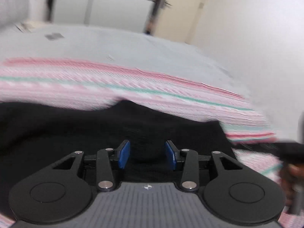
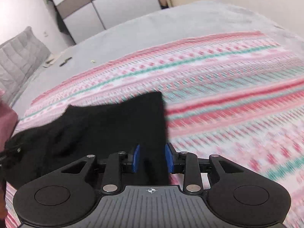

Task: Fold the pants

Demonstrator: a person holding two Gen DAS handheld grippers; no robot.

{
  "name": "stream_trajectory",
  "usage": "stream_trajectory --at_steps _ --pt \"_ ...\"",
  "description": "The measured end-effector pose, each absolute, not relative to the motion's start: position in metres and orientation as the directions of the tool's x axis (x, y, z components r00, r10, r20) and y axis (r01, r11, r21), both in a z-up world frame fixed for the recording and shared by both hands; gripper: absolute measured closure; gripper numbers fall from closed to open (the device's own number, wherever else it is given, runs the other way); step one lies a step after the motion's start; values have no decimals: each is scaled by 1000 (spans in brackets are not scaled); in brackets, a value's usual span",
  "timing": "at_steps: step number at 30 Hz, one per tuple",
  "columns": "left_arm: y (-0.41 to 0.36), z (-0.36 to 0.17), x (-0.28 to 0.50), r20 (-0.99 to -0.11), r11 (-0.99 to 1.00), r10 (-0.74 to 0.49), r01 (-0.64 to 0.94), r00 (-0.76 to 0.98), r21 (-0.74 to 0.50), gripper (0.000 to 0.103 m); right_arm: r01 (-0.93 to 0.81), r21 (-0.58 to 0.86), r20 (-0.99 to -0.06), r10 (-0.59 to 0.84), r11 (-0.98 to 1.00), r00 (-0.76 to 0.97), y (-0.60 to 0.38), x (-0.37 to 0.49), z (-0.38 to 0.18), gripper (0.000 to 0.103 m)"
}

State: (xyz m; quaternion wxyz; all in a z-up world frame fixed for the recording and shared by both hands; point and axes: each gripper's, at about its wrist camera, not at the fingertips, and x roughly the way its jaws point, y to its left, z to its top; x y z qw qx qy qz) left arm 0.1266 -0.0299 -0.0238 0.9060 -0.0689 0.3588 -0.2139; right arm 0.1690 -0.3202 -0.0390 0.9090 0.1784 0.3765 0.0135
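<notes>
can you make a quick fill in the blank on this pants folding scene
1. The pants are ____ in colour.
2. They lie on a striped pink blanket spread over a ____ bedsheet.
3. The pads of the left tool are ____ in colour.
4. In the right wrist view, a grey ____ lies at the far left of the bed.

Missing words: black; grey; blue; pillow

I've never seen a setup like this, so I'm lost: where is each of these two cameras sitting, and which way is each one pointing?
Left wrist view: sits on the left claw, looking forward along its open blue fingers at the black pants on the striped blanket; at the right edge, blurred, a hand shows.
Right wrist view: sits on the right claw, fingers open astride the pants' right edge, facing a grey pillow and wardrobe.
Shared: pants, blanket, grey bed.
</notes>
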Motion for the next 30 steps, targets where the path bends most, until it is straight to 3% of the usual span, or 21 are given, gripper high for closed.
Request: stream_trajectory --at_steps 4,6,9,15,18,20,23,25,29,30 --pt "-58 -54 127 -732 923 -326 370 599 -108 33 37 334 -655 204 942 727 -300 210 -43 73" --pt "-59 -61 129 -742 922 -308 381 596 -77 33 30 298 -677 189 954 711 -291 234 -48 74" --pt "-52 -58 132 -754 920 -322 376 573 -107 34 57 236 -718 134 970 683 -286 266 -59 75" --pt "-47 -56 140 -754 914 -357 374 551 -159 35 109 154 -693 28 982 720 -282 287 -74 79" --pt "-31 -52 147 -742 906 -409 337 531 -258 35 118 28 -684 -67 993 727 -260 285 -75 79" --pt "-18 -47 150 -734 904 -422 304 532 -300 34 146 20 -688 -92 989 720 -252 275 -59 73" --pt "-7 -39 144 -737 938 -336 279 587 -205 29 74 175 -611 50 982 790 -242 232 -26 65" --pt "2 -43 140 -761 954 -278 259 586 -149 28 -28 210 -625 156 977 765 -221 213 -22 47" --pt "39 -42 131 -762 959 -283 196 582 -206 28 -160 141 -695 213 977 686 -162 192 -53 47" --pt "52 -38 129 -752 963 -270 172 602 -208 28 -180 125 -727 213 976 652 -146 190 -68 43"
